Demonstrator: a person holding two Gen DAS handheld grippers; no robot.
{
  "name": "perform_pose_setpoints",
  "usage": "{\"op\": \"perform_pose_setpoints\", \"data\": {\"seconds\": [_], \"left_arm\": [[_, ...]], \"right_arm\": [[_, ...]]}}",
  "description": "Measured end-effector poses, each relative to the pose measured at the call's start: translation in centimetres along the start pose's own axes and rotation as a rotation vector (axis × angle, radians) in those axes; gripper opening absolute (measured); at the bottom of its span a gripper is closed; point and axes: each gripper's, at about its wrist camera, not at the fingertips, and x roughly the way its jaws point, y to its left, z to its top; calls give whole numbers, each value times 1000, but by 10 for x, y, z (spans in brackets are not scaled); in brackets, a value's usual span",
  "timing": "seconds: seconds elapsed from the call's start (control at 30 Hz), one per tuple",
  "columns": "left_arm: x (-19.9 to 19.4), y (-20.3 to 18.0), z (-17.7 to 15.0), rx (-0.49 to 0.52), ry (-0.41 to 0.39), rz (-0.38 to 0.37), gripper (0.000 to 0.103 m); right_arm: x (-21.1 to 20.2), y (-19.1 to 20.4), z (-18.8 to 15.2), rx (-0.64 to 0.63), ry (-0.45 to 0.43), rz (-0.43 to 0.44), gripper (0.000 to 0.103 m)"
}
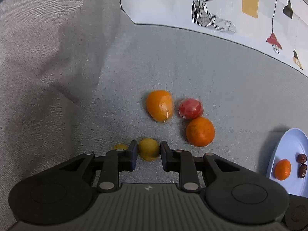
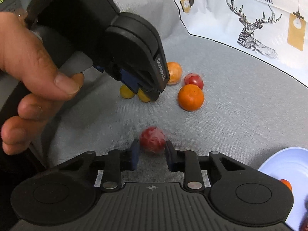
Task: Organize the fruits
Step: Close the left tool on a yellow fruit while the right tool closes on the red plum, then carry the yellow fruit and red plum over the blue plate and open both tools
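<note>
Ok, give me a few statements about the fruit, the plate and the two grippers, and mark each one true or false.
1. A small yellow fruit sits between the fingers of the left gripper. True.
2. The blue plate is empty. False: it holds a small orange and two dark dates.
3. A red fruit sits between the fingers of the right gripper. True.
4. The deer drawing is printed on the plate. False: it is on the white cloth beyond the grey one.
5. Only one yellow fruit lies on the grey cloth. False: a second yellow fruit lies right beside the left gripper.
</note>
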Motion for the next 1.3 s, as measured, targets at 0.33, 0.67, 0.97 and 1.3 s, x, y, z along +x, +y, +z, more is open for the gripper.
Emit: {"op": "perform_pose_setpoints", "data": {"seconds": [0.33, 0.67, 0.97, 1.3], "left_arm": [[-3, -5, -11, 18, 47, -169, 27], [6, -12, -13, 58, 79, -161, 27], [6, -14, -11, 70, 83, -155, 27], [8, -16, -12, 77, 86, -151, 27]], "right_arm": [[-14, -17, -4, 90, 14, -68, 29], [-9, -24, -5, 129, 43, -65, 29], [-9, -23, -4, 125, 35, -68, 30], [-11, -22, -4, 129, 32, -73, 30]]}}
